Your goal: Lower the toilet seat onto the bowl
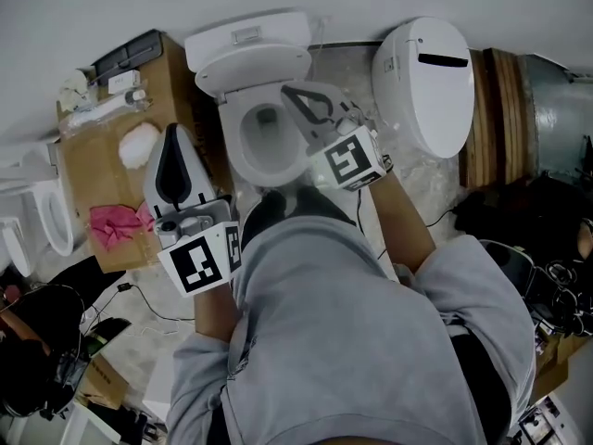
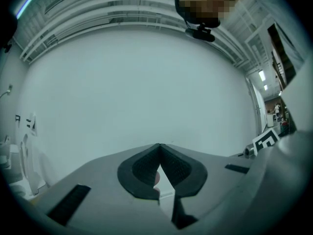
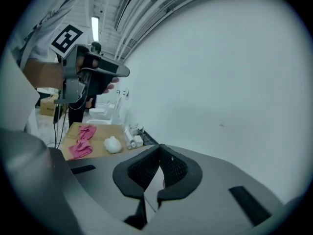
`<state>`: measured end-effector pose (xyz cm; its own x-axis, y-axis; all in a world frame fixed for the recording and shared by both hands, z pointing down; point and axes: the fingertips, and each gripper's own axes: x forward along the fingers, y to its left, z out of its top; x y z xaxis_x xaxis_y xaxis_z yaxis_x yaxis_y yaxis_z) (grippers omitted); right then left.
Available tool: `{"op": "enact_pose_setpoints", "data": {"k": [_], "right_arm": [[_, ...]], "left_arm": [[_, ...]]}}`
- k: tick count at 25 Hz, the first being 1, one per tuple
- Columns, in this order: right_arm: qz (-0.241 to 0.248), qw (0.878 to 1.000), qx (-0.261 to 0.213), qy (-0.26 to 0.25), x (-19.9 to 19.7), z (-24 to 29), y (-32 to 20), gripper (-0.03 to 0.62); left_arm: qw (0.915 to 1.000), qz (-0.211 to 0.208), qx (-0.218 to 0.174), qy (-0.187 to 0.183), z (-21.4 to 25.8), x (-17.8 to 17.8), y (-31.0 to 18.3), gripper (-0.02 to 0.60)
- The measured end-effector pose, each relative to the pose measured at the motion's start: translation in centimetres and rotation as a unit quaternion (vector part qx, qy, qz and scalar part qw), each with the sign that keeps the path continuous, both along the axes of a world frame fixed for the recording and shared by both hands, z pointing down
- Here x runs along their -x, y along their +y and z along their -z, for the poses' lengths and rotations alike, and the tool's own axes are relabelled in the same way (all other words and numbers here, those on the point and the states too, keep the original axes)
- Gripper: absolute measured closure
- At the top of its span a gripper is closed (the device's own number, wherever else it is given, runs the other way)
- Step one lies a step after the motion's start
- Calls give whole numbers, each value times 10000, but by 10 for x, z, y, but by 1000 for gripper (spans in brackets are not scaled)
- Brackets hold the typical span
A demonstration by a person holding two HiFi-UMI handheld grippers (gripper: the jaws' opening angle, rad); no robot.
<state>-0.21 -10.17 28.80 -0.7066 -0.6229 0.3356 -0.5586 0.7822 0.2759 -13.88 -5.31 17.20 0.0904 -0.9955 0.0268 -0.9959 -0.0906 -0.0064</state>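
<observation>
The white toilet point(image 1: 250, 40) stands against the wall, with its bowl point(image 1: 243, 156) open below me. A white flap point(image 1: 258, 67), lid or seat, leans up against the tank; from above I cannot tell the seat from the rim. My right gripper point(image 1: 291, 91) hovers over the bowl's right side, shut and holding nothing. Left of the toilet, my left gripper point(image 1: 173, 130) is also shut and holding nothing. In their own views the left gripper point(image 2: 159, 145) and the right gripper point(image 3: 160, 146) both face the bare white wall, and neither shows the toilet.
A cardboard box point(image 1: 102, 160) left of the toilet carries a pink cloth point(image 1: 119, 223), a white wad point(image 1: 139, 143) and small bottles. A second toilet with a closed lid point(image 1: 426, 82) stands at right beside wooden boards point(image 1: 496, 119). Another white fixture point(image 1: 51, 216) and cables lie at far left.
</observation>
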Motion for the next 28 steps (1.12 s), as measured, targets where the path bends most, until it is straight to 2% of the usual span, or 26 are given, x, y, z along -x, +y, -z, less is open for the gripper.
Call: {"op": "enact_pose_setpoints", "data": {"k": [11, 14, 18, 23, 28], "right_arm": [[-258, 9942, -908, -519, 0, 104, -8, 594], [-398, 9896, -1086, -851, -7, 136, 1, 594], [-756, 9827, -1046, -1328, -22, 167, 5, 594], [-1168, 9753, -1073, -1536, -42, 185, 12, 594], [-1383, 9671, -1109, -1824, -54, 190, 16, 594]], "left_arm": [[9992, -213, -330, 24, 27, -7, 2, 581], [9990, -220, -398, 38, 35, -6, 8, 581], [9987, -198, -461, 71, 41, 2, 8, 581], [9982, -207, -554, 103, 49, 8, 8, 581], [9977, -206, -639, 110, 53, 13, 4, 581]]}}
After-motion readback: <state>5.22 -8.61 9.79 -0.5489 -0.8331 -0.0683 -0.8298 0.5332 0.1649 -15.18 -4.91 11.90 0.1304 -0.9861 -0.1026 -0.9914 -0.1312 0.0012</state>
